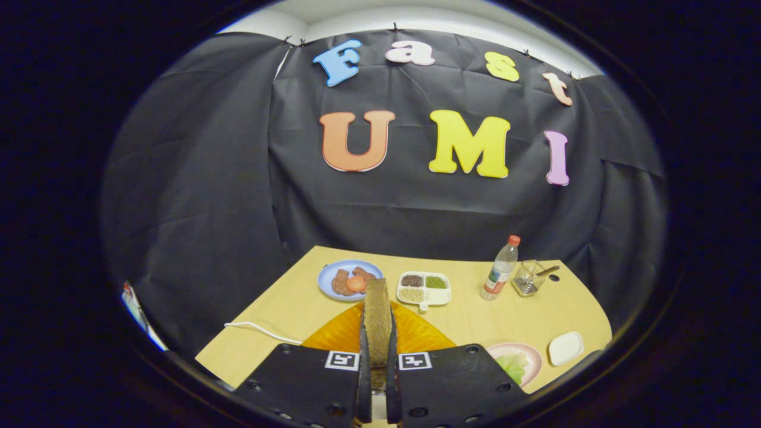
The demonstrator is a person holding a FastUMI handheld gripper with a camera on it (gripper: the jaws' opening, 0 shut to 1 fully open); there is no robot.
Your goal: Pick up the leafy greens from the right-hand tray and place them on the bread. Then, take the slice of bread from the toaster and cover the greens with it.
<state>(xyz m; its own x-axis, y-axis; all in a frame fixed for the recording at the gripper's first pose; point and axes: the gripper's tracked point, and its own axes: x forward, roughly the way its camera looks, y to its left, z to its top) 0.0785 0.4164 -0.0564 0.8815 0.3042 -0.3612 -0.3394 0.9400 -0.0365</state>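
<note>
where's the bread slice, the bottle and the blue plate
bread slice [377, 312], gripper view, crust edge, gripped between both fingers
bottle [500, 270], gripper view, clear body
blue plate [328, 278], gripper view, bare rim

Soft, even light falls from above, table [297, 309] bright, cloth wall dim. Fisheye bends the table's edges hard. Bottle [500, 268] stays sharp; the close fingers [364, 356] blur slightly. Shadows are faint.
</note>
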